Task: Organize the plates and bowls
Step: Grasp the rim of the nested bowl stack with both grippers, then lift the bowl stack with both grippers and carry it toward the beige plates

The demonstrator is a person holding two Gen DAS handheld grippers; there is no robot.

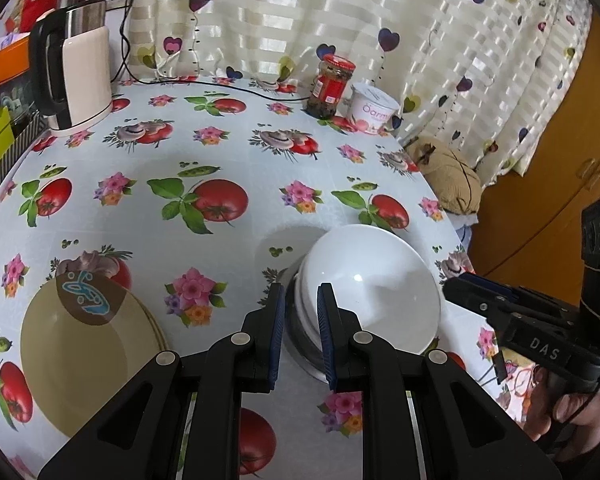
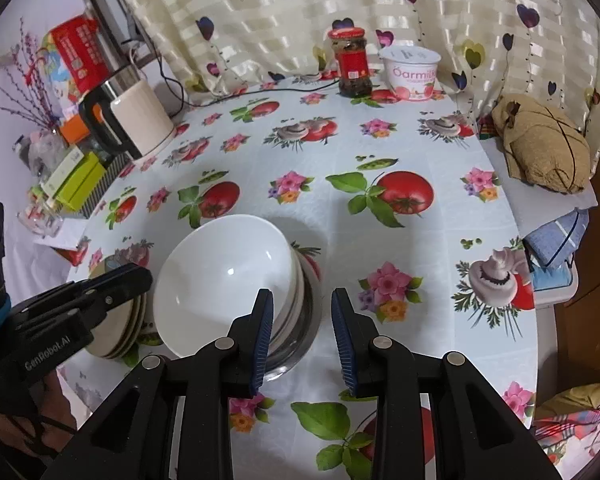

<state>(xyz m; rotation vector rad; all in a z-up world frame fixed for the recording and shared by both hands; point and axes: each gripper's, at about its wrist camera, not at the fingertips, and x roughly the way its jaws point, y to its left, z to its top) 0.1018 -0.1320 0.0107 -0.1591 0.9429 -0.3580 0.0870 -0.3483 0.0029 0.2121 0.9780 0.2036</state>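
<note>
A white bowl (image 2: 224, 276) sits tilted on top of a short stack of bowls (image 2: 300, 320) near the front edge of the table (image 2: 440, 240), which wears a cloth printed with tomatoes, flowers and mushrooms. The lowest bowl of the stack looks grey and metallic. Just left of the stack lies a pile of tan plates (image 1: 88, 360), the top one carrying a blue mark on a brown patch.

The left gripper (image 1: 301, 336) hovers over the near left side of the bowl stack, its blue-padded jaws narrowly apart with nothing pressed between them. The right gripper (image 2: 302, 340) stands at the near right side of the stack, jaws apart, its left pad close against the side of the stack and its right pad over bare cloth; nothing is clamped.

At the far side of the table a red-lidded jar (image 2: 351, 62) stands just beside a yogurt tub (image 2: 412, 74), in front of a heart-patterned curtain (image 2: 300, 4). A cream electric kettle (image 1: 76, 76) sits at the far left, a black cable trailing behind it
</note>
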